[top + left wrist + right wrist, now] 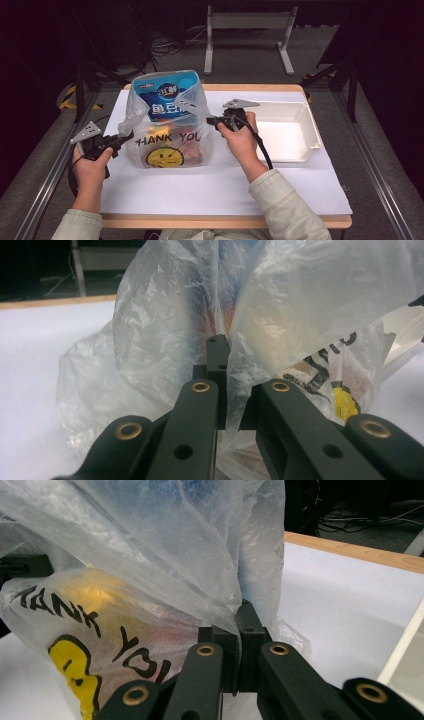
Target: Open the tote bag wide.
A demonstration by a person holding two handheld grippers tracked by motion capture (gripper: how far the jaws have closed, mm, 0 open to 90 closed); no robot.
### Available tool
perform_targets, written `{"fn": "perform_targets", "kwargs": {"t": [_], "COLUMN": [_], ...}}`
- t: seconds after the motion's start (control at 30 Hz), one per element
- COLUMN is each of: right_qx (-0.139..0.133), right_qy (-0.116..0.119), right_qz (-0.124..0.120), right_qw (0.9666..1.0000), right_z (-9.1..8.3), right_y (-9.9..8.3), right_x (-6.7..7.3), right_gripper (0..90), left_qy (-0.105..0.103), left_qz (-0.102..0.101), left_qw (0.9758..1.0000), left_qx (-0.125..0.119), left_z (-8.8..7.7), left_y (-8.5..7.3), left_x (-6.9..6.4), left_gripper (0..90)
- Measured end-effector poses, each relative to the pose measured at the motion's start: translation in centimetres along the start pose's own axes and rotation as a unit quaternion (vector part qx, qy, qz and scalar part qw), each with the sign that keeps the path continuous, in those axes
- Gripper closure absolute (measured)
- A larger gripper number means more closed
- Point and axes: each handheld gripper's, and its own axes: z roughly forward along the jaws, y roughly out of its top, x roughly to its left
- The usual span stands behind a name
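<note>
Thin, soft, slippery bag [167,135] on table [225,180], weighted by snacks; left gripper [120,140] and right gripper [214,121] fingers pinch its film at opposite sides.

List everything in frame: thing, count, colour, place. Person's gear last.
plastic bag: 1, clear with black THANK YOU lettering and a yellow smiley, standing left of centre on the table
blue snack packet: 1, blue and white, upright inside the plastic bag, top sticking out
other contents: orange and red shapes low in the bag, count unclear
tray: 1, white, empty, right side of the table
table: 1, white top with a wooden edge
metal frame: 1, grey, on the floor behind the table
left gripper: 1, black, shut on the plastic bag at its left side
right gripper: 1, black, shut on the plastic bag at its right side
sleeves: 2, pale green, bottom edge
</note>
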Motion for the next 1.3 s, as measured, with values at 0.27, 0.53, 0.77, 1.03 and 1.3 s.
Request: {"fn": "perform_targets", "kwargs": {"t": [0.27, 0.53, 0.77, 1.03, 1.3], "right_qx": [0.007, 0.021, 0.041, 0.066, 0.066], "right_qy": [-0.008, -0.007, -0.010, -0.008, 0.004], "right_qz": [0.014, 0.027, 0.029, 0.035, 0.034], "right_qw": [0.9998, 0.9994, 0.9987, 0.9972, 0.9972], "right_z": [0.8, 1.2, 1.6, 2.1, 1.9], "right_y": [0.1, -0.3, -0.9, -2.0, -2.4], "right_x": [-0.1, -0.5, -0.6, -0.8, -0.5], "right_gripper": [90.0, 90.0, 90.0, 90.0, 90.0], "left_qy": [0.005, 0.010, 0.010, 0.004, 0.007], "left_qz": [-0.015, -0.029, -0.026, -0.032, -0.041], "left_qw": [0.9999, 0.9993, 0.9993, 0.9988, 0.9980], "left_qx": [-0.001, 0.021, 0.026, 0.038, 0.048], "left_z": [0.3, 1.2, 1.5, 1.7, 1.6], "left_y": [0.0, -0.9, -1.0, -1.4, -1.5], "left_x": [0.4, 1.1, 1.1, 1.2, 1.4], "left_gripper": [87.8, 88.7, 88.7, 89.1, 89.5]}}
